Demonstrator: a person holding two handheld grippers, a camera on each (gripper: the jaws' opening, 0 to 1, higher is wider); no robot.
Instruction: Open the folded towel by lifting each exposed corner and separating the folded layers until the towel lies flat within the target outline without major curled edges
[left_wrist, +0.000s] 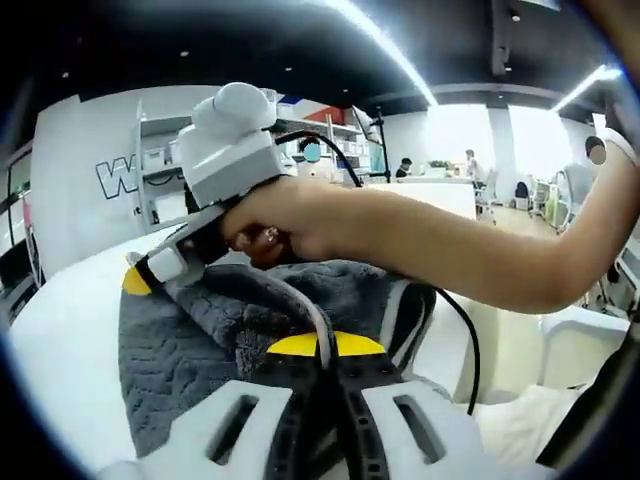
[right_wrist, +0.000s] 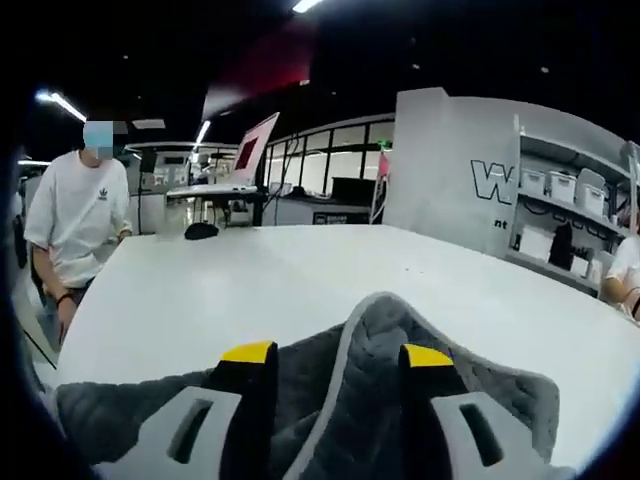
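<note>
Lying across the wide white table (right_wrist: 300, 290): thick grey quilted terry towel (left_wrist: 190, 350), bunched and layered, judged well short of flat. Seeing no target outline. Pinching a raised pale-edged fold between spread-looking jaws: right gripper (right_wrist: 338, 358), also showing at far left (left_wrist: 150, 272). Pressing almost together on the near hem, apparently: left gripper (left_wrist: 326, 345). Noting no containers on the table; shelf bins (right_wrist: 560, 185) standing far right, contents unreadable.

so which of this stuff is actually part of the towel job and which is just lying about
Part of the job:
- grey towel, on the white table
- left gripper
- right gripper, towel fold standing between its jaws

Just lying about:
- laptop on a far desk
- shelf bins
- person in white shirt
</note>
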